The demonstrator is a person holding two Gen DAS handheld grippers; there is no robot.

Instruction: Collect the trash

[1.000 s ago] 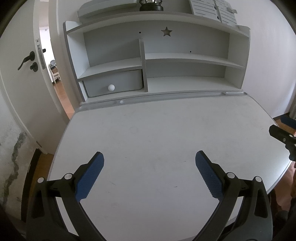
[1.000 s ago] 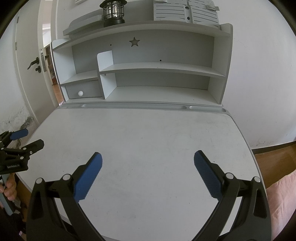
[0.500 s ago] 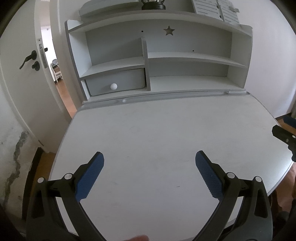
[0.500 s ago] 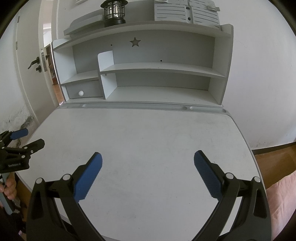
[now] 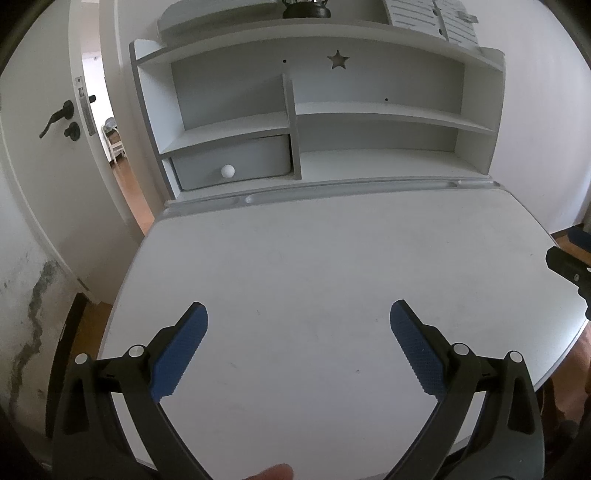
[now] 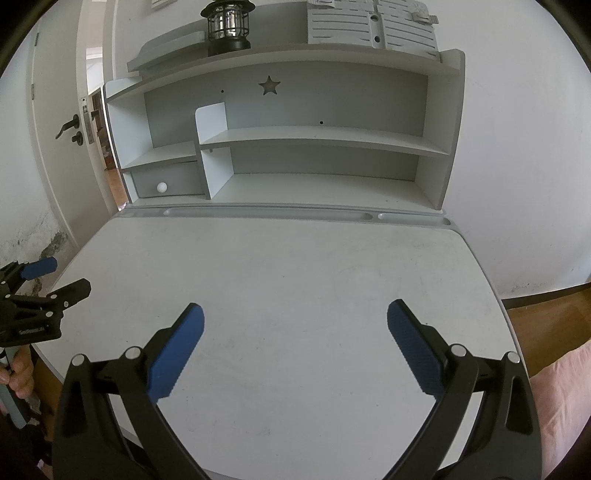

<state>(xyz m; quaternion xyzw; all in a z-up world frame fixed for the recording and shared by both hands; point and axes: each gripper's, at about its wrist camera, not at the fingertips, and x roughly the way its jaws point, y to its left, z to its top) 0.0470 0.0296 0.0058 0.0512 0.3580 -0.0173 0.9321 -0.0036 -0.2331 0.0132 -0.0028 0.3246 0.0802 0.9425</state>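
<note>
White-walled room with a pale grey counter (image 6: 295,280) backed by a shelf unit (image 6: 317,136); no trash can be made out on the counter or on any shelf in either view. Left gripper (image 5: 298,325): jaws released and spread wide, nothing between the blue pads (image 5: 180,354), held above the near part of the counter. Right gripper (image 6: 294,326): jaws likewise released and spread, empty, above the near counter. Each gripper appears only partly in the other's view: the left one enters at the left edge of the right-wrist view, its handle cut off by the frame and gripped by a hand (image 6: 20,371) of which only a part shows; the right one is reduced to a dark tip at the right edge of the left-wrist view. A blurred fingertip (image 5: 269,472) intrudes at the bottom of the left-wrist view. Further back, a grooved tray strip (image 6: 266,213) runs along the counter's rear edge. The shelf unit carries a small drawer (image 5: 231,162) with a white round knob (image 5: 228,171), a star-shaped cut-out (image 6: 269,85), and on top a black caged lantern (image 6: 227,24), cropped in the left-wrist view, beside a slatted grey panel (image 6: 369,26) cut off by the frame. At left, an open door (image 5: 48,147) with a dark handle (image 5: 55,118); the room beyond is too small to read. The wall below shows dark staining (image 5: 33,325).
</note>
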